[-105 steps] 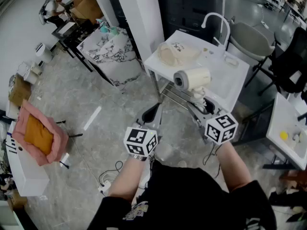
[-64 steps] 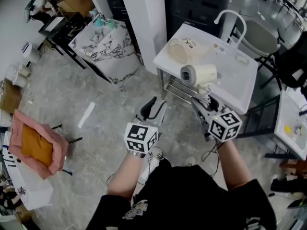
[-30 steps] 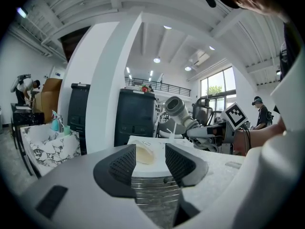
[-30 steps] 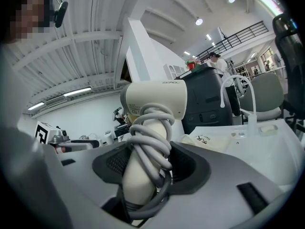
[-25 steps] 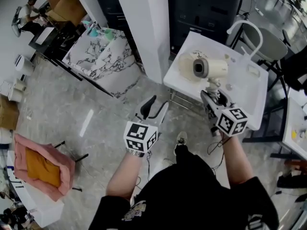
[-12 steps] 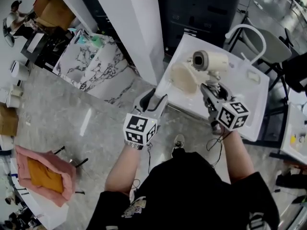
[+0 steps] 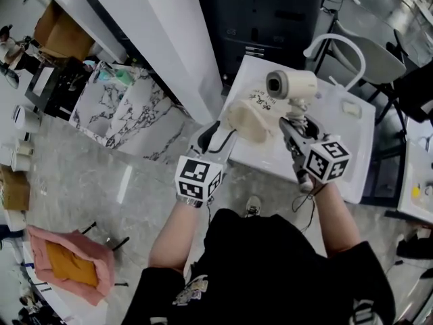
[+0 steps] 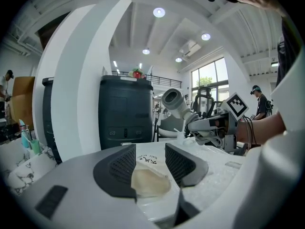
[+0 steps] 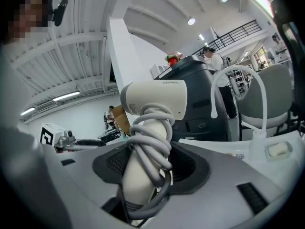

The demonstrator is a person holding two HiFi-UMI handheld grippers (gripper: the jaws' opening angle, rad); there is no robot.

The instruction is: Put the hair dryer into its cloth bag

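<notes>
Once distant, left claw (image 7: 218,133) (jaws apart) nears cloth bag (image 7: 249,119).

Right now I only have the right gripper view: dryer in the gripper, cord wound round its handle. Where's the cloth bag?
Observer: The head view shows the cloth bag lying on the white table, near the table's left edge.
Operator: Left gripper on it yet?
Observer: No. The left gripper is open. The bag lies on the table just ahead, in line with the gap between its jaws, not pinched.
Operator: Where's the dryer relative to the bag?
Observer: The hair dryer is held up over the table, to the right of the bag and apart from it.
</notes>
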